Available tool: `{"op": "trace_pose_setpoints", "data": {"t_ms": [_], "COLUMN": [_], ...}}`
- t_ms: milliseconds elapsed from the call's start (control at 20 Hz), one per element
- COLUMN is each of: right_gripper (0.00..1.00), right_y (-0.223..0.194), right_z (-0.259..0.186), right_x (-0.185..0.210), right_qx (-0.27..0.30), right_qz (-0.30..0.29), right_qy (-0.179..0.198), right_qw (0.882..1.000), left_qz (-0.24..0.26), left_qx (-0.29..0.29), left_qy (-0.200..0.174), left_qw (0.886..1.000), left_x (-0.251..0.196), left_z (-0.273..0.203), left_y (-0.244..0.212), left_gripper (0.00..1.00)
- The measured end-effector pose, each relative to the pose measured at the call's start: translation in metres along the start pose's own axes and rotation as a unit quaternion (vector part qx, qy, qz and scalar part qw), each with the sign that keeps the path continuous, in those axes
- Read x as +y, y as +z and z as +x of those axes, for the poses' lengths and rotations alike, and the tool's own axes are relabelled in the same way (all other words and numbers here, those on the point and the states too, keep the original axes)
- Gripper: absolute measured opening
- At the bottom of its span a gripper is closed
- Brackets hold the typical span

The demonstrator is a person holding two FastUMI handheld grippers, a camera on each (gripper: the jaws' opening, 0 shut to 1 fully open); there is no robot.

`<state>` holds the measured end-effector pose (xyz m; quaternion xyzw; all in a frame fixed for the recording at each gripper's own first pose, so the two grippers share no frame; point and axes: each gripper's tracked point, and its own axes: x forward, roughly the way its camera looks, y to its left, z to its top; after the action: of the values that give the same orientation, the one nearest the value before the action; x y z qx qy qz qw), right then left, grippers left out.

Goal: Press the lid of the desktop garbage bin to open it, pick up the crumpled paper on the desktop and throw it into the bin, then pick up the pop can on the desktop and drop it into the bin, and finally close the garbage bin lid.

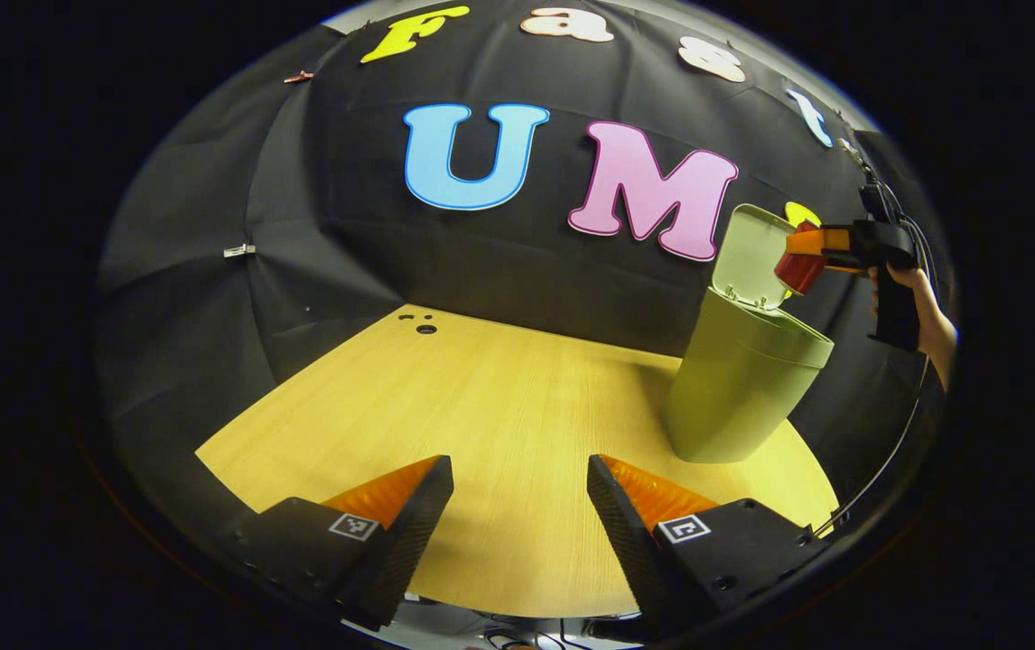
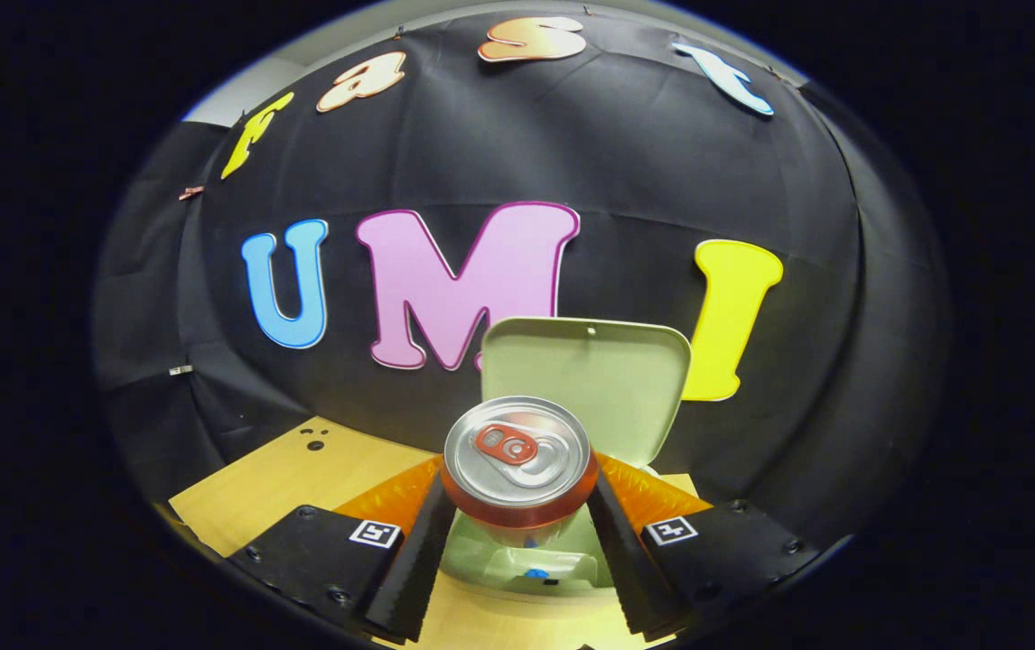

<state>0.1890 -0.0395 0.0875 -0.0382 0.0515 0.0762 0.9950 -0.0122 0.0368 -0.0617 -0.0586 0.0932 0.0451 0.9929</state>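
We saw the wooden table (image 1: 499, 397) spread across the lower half of the left gripper view, with the green garbage bin (image 1: 739, 379) standing on it at about three o'clock, its lid (image 1: 750, 253) tipped up and open. In the right gripper view the same lid (image 2: 603, 379) stood upright behind the pop can (image 2: 517, 465). The right hand-held gripper (image 2: 517, 533) had both fingers pressed on the can, holding it upright over the bin's open mouth (image 2: 526, 564). The left hand-held gripper (image 1: 519, 519) hung wide open over the table at six o'clock, gripping nothing
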Motion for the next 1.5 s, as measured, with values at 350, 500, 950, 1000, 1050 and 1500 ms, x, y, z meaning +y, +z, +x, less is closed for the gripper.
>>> {"op": "trace_pose_setpoints", "data": {"t_ms": [350, 500, 950, 1000, 1050, 1500], "right_gripper": [0.83, 0.83, 0.91, 0.94, 0.98, 0.98], "right_y": [-0.019, -0.028, -0.030, -0.027, -0.025, 0.065], "right_z": [0.028, 0.036, 0.048, 0.047, 0.046, 0.038], "right_x": [-0.025, -0.025, -0.029, -0.029, -0.028, -0.026], "right_qx": [0.026, 0.034, 0.032, 0.029, 0.026, -0.044], "right_qz": [0.011, 0.012, 0.004, 0.007, 0.009, 0.007], "right_qy": [-0.017, -0.021, -0.041, -0.041, -0.042, -0.044], "right_qw": [0.999, 0.999, 0.999, 0.999, 0.999, 0.998], "left_qz": [0.011, 0.018, 0.007, 0.006, 0.006, -0.001], "left_qx": [0.009, 0.014, 0.022, 0.022, 0.024, 0.031], "left_qy": [-0.003, -0.004, -0.001, -0.001, 0.000, 0.010], "left_qw": [1.000, 1.000, 1.000, 1.000, 1.000, 0.999], "left_x": [-0.017, -0.015, -0.004, -0.003, -0.002, 0.011], "left_z": [0.030, 0.040, 0.054, 0.054, 0.054, 0.041], "left_y": [0.006, 0.005, 0.004, 0.003, 0.002, -0.010], "left_gripper": [0.96, 0.96, 0.96, 0.96, 0.96, 0.96]}}
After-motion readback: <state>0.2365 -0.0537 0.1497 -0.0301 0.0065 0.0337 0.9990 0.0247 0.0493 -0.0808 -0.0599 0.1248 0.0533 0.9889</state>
